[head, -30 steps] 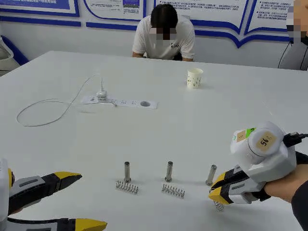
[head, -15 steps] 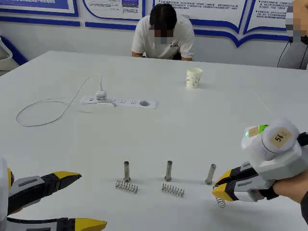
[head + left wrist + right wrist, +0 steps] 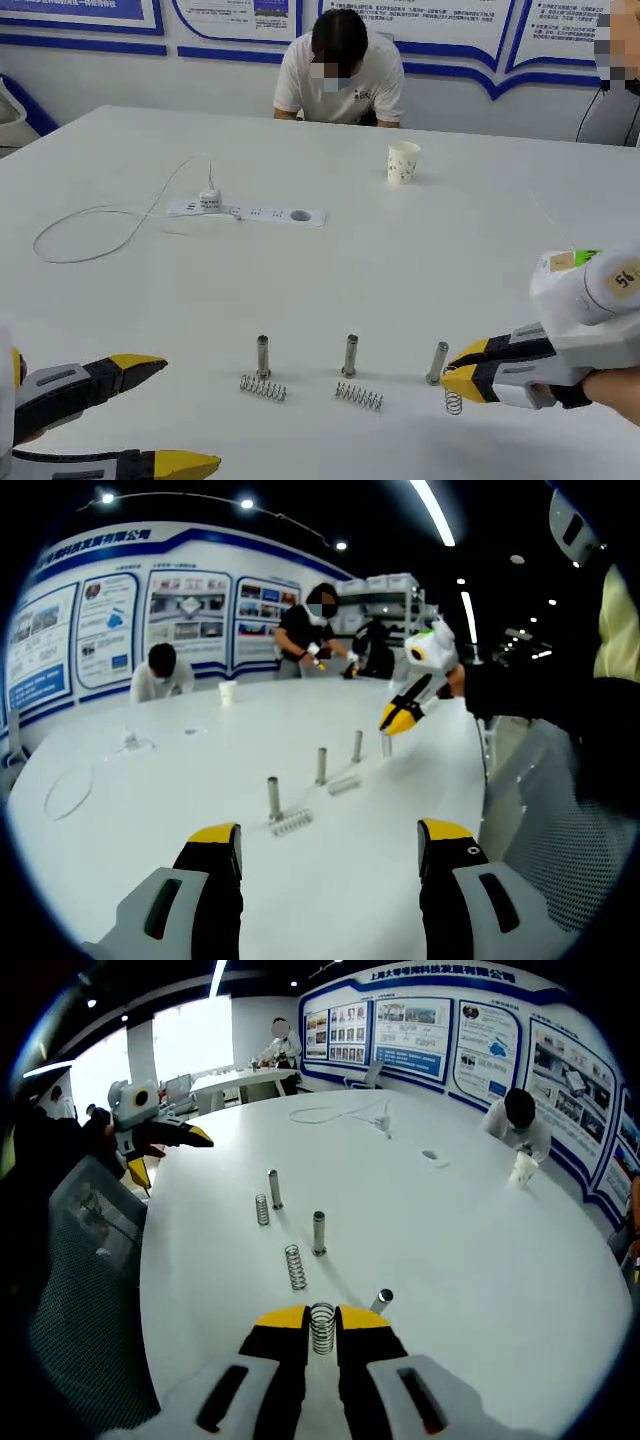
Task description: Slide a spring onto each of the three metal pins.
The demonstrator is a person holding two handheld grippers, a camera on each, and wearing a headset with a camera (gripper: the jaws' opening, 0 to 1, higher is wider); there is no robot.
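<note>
Right gripper point(image 3: 455, 380) is pinched shut on a spring point(image 3: 452, 401), the yellow tips nearly meeting around the coil's upper turns while the rest hangs upright below them; whether its lower end touches the table point(image 3: 400, 260) cannot be told. In the right gripper view the coil stands end-on between the two closed jaws. Taking the middle pin point(image 3: 350, 355) as the mark, this gripper is off to its right, with the right pin point(image 3: 438, 362) standing between the two, just beside the yellow tips and apart from the held spring. The left pin point(image 3: 262, 356) stands about as far to the other side, so the three make a straight row of upright steel posts across the white top, all bare. A second spring point(image 3: 358, 396) lies flat just in front of the middle pin, on the near side and a touch to the right. A third spring point(image 3: 262, 387) lies flat to the left of that, at the foot of the left pin. The left gripper point(image 3: 178, 412) is well to the left of the middle pin and on the near side, low at the edge of the head view, its jaws spread wide. Far behind the middle pin and to its left lies a white power strip point(image 3: 250, 212), with a cable point(image 3: 100, 208) looping further left. Far behind and a little right stands a paper cup point(image 3: 403, 162). Straight beyond, at the far edge, sits a person point(image 3: 340, 65) in a white shirt
</note>
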